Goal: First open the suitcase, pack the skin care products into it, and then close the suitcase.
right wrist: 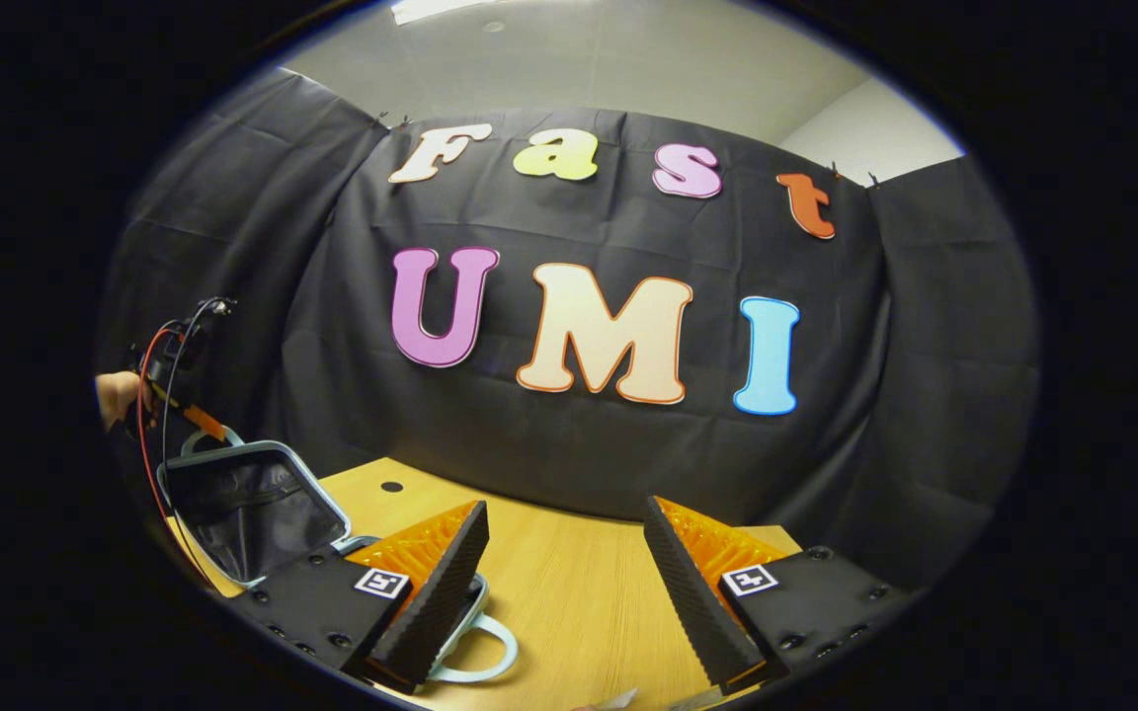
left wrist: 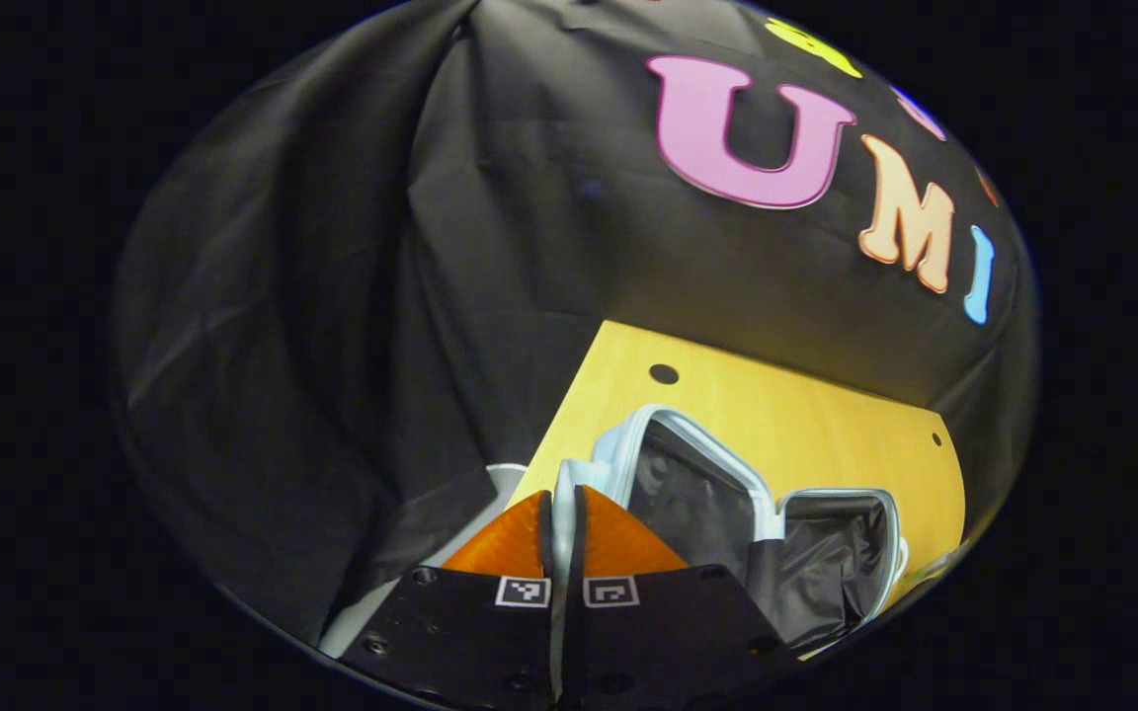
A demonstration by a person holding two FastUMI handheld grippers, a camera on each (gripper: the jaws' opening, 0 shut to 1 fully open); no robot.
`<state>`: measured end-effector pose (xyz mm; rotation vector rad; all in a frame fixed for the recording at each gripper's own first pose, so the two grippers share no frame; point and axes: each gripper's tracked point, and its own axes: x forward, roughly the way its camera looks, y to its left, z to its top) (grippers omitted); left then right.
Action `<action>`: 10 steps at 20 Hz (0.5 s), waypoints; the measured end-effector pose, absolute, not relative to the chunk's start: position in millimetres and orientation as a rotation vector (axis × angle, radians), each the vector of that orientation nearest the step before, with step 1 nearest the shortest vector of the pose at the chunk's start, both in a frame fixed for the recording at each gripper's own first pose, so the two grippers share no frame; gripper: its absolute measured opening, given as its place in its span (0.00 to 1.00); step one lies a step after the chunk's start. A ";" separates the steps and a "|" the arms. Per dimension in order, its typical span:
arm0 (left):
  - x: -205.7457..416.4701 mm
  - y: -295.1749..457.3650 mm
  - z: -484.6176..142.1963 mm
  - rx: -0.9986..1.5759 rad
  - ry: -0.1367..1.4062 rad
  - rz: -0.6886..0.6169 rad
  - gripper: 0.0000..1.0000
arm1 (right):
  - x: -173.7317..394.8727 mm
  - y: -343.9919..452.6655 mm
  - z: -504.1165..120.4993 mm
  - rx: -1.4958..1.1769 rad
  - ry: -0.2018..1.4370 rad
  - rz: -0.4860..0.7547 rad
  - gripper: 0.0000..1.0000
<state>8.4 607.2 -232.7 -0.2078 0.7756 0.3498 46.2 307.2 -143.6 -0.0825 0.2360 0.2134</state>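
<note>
Left gripper view: left claw (left wrist: 562, 513) pinched on the pale rim of the suitcase (left wrist: 727, 494), lid raised, dark lining exposed, on the wooden surface (left wrist: 786, 415).

Right gripper view: right claw (right wrist: 564, 553) wide open over the surface (right wrist: 569, 592), gripping nothing; suitcase (right wrist: 253, 504) at left, lid upright, left claw (right wrist: 196, 420) at its top edge.

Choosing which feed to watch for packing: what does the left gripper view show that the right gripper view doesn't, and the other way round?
Left gripper view: the left gripper shut on the pale rim of the suitcase lid, and the lower half lying open with its dark lining.
Right gripper view: the right gripper open above the table, the carry handle beneath one of its fingers, and a hand holding the left gripper at the raised lid.
Both: the raised lid, the wooden table, the black cloth wall.
</note>
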 end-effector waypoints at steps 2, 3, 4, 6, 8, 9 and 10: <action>-0.9 616.4 -261.8 -0.238 0.818 0.374 0.00 | 44.4 311.3 -150.9 -0.093 0.252 0.219 0.99; -5.9 621.2 -276.6 -0.244 0.835 0.384 0.00 | 44.1 313.9 -153.0 -0.095 0.258 0.221 1.00; -7.5 624.0 -289.2 -0.247 0.855 0.393 0.00 | 43.0 314.6 -154.6 -0.098 0.263 0.223 1.00; -12.2 629.7 -310.5 -0.254 0.882 0.413 0.00 | 42.5 316.3 -157.8 -0.106 0.272 0.225 0.99; -12.9 630.3 -325.6 -0.278 0.890 0.426 0.00 | 41.2 314.2 -161.1 -0.109 0.283 0.223 0.99; -15.3 631.7 -332.1 -0.280 0.893 0.435 0.00 | 39.9 312.5 -162.7 -0.109 0.288 0.219 0.99; -16.9 631.9 -337.7 -0.277 0.897 0.445 0.00 | 39.1 309.9 -163.9 -0.110 0.293 0.216 0.99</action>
